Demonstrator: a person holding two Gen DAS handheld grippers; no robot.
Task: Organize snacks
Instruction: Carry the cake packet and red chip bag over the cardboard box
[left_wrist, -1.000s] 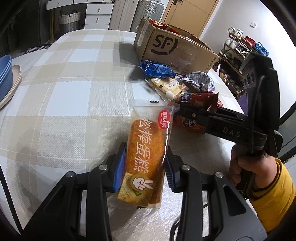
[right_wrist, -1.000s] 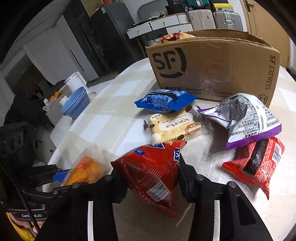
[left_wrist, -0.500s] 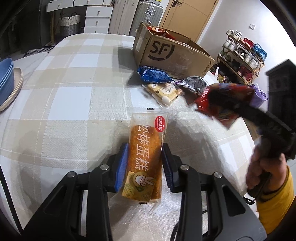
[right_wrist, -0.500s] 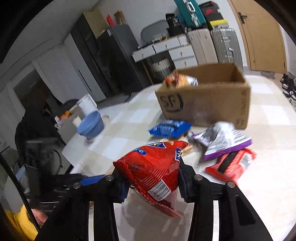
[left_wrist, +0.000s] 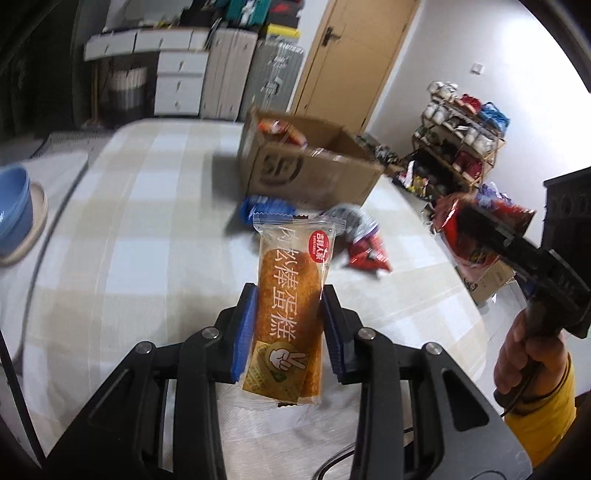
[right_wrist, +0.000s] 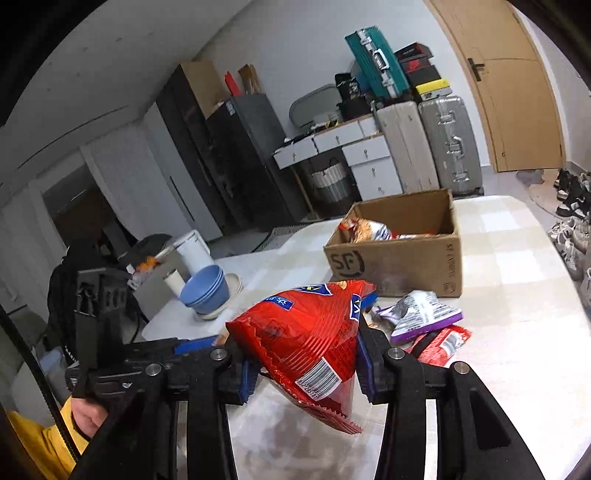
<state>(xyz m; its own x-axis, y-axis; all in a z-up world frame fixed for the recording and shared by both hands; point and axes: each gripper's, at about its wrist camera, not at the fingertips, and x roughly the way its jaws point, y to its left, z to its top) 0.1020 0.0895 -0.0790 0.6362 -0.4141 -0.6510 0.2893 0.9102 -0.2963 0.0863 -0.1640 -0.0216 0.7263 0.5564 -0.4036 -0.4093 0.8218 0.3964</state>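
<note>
My left gripper (left_wrist: 290, 334) is shut on a long orange cake bar in a clear wrapper (left_wrist: 290, 306), held up off the table. My right gripper (right_wrist: 303, 363) is shut on a red snack bag (right_wrist: 306, 339), also lifted; the bag shows at the right of the left wrist view (left_wrist: 476, 229). An open cardboard box (right_wrist: 399, 254) with a few packets inside stands at the table's far side. In front of it lie a blue packet (left_wrist: 264, 208), a silver and purple bag (right_wrist: 424, 314) and a red packet (right_wrist: 443, 343).
The table has a beige checked cloth (left_wrist: 129, 240). Stacked blue bowls (right_wrist: 205, 291) sit on a plate at its left edge. Suitcases and drawers (right_wrist: 424, 147) stand behind, with a shoe rack (left_wrist: 461, 144) to the right. A hand with a yellow sleeve (left_wrist: 532, 373) grips the right tool.
Both grippers have risen with their snacks. The cake bar has left the tablecloth, and the red bag has gone up and away from the pile by the box.
</note>
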